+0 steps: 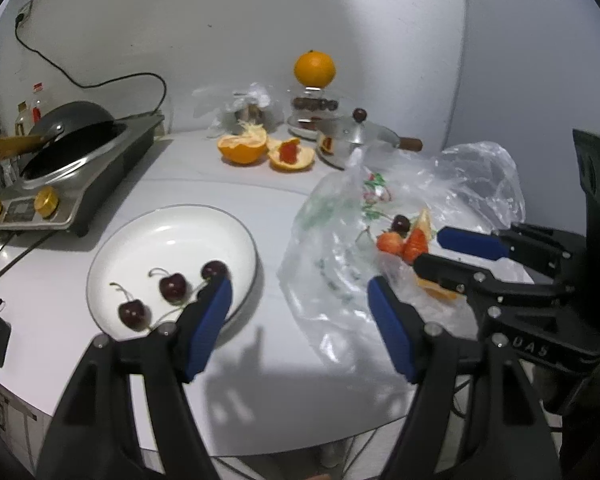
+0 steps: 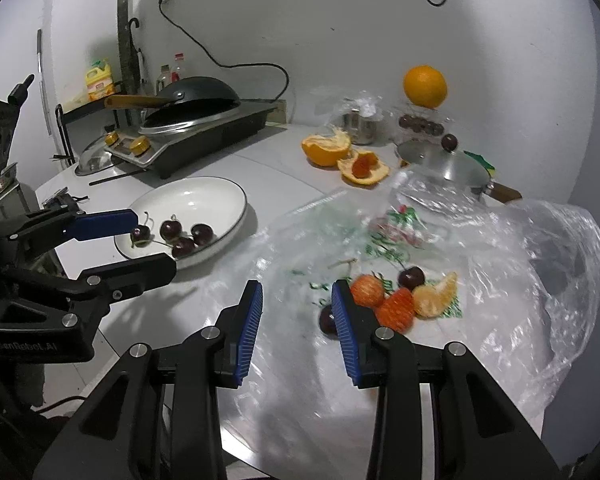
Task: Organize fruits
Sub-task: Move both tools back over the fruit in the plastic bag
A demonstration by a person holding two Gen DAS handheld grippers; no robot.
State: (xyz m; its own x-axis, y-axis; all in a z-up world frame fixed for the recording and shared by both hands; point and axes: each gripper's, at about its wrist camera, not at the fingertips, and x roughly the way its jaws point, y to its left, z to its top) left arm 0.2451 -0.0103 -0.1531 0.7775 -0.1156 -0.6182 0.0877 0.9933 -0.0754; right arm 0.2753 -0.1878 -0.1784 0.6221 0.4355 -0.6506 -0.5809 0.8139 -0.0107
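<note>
Fingers [image 1: 220, 300] apart, nothing held

Home kitchen: wok [image 2: 198, 90] on countertop cooker [image 2: 204, 136], lidded pot [image 2: 446, 164], oil bottles [image 2: 100, 80] on rack, white counter [image 2: 260, 168]

A dark wok [image 1: 70, 120] is seen tilted on an induction cooker [image 1: 76, 184] at far left of the white surface [image 1: 188, 176]. A lidded steel pot [image 2: 444, 164] with wooden handle is noted far right. A black cable [image 2: 228, 60] is run up the wall.
</note>
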